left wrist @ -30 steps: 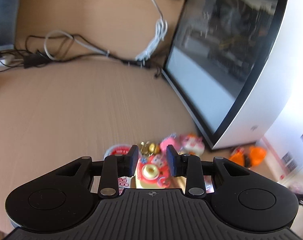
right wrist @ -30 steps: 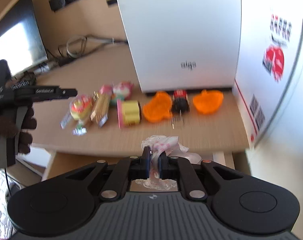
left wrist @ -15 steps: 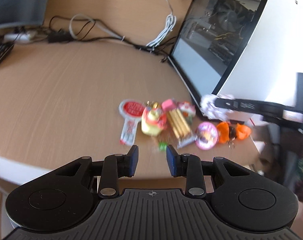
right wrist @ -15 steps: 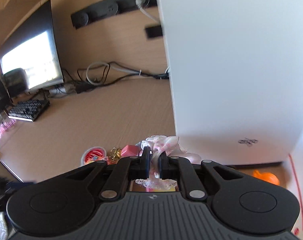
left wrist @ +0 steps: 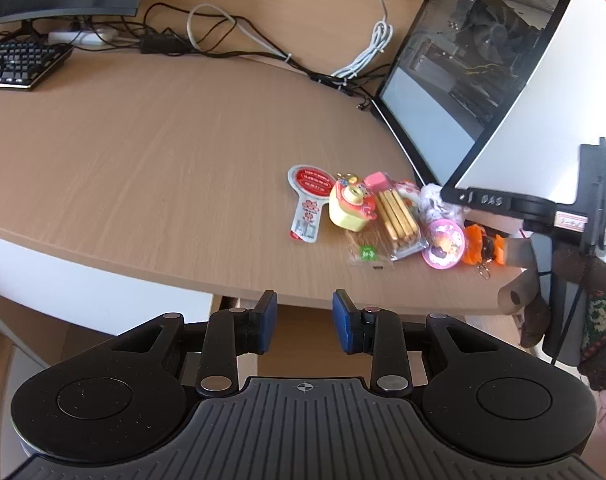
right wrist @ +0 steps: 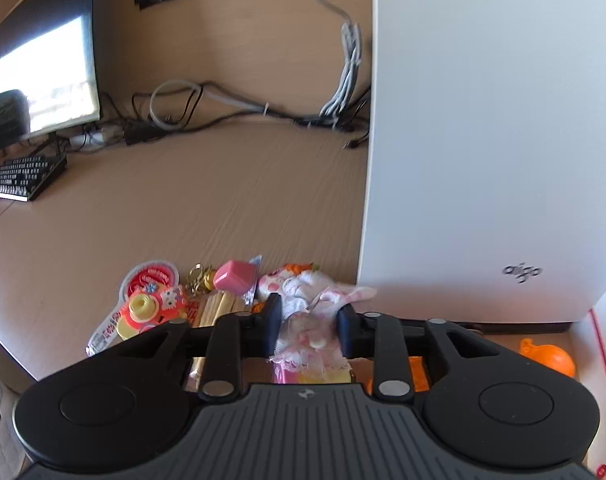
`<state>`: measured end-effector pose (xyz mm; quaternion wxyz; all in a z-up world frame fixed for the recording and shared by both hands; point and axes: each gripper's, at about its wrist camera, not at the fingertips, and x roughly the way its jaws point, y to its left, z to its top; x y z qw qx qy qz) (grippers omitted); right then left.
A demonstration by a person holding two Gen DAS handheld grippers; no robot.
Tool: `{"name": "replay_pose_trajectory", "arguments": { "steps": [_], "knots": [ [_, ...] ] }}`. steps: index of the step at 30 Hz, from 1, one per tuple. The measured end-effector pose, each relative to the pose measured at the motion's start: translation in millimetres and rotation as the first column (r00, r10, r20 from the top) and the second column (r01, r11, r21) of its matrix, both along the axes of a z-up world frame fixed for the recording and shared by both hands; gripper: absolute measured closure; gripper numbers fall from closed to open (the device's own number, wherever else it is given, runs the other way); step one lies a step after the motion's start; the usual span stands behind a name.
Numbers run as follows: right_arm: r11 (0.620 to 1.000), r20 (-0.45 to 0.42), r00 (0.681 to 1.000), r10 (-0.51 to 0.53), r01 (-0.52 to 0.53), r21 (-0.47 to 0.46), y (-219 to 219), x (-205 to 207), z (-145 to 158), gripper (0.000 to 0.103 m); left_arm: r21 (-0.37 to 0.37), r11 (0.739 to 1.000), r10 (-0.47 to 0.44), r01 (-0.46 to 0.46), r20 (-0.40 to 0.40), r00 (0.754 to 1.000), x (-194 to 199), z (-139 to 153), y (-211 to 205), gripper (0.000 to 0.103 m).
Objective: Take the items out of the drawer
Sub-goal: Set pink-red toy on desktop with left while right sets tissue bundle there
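Resting between the parted fingers of my right claw (right wrist: 309, 330) is a small white and pink frilly cloth toy (right wrist: 311, 320); the jaws have just been opening, and the pads no longer look pressed on it. It sits on the wooden surface (right wrist: 207, 208) at the near end of a row of small items, close to the front corner of a white computer case (right wrist: 483, 140). To its left in that row lie a pink eraser block (right wrist: 235, 274), a packet of biscuit sticks (left wrist: 397, 216), a yellow toy camera (left wrist: 349, 206) and a red and white paddle-shaped tag (left wrist: 307, 196). A round pink disc (left wrist: 443, 242) and an orange toy (left wrist: 483, 246) lie nearer the edge.

My left claw (left wrist: 305, 320) hangs off the front edge of the surface, its blue pads spread and nothing between them. Farther back are tangled cables (left wrist: 239, 44), a black keyboard (left wrist: 19, 64) and a monitor (right wrist: 43, 72).
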<state>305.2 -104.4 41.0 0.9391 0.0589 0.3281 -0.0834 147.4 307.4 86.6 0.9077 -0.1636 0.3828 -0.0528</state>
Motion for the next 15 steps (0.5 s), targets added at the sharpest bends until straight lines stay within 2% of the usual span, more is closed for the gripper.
{"name": "replay_pose_trajectory", "arguments": {
  "steps": [8,13,15],
  "knots": [
    [0.995,0.159,0.983,-0.095,0.095,0.005,0.0,-54.4,36.4,0.066,-0.008,0.999,-0.041,0.041,0.036,0.999,-9.0,-0.4,1.9,0.07],
    [0.986,0.187,0.97,-0.156,0.166,-0.036,13.6,-93.9,49.2,0.062,-0.009,0.997,-0.08,0.081,0.096,0.992,-17.8,-1.3,-2.4,0.07],
    [0.976,0.205,0.958,-0.2,0.214,-0.048,23.3,-113.9,50.1,0.056,0.009,0.996,-0.089,0.089,0.127,0.988,-21.5,-3.9,-7.6,0.07]
  ]
}}
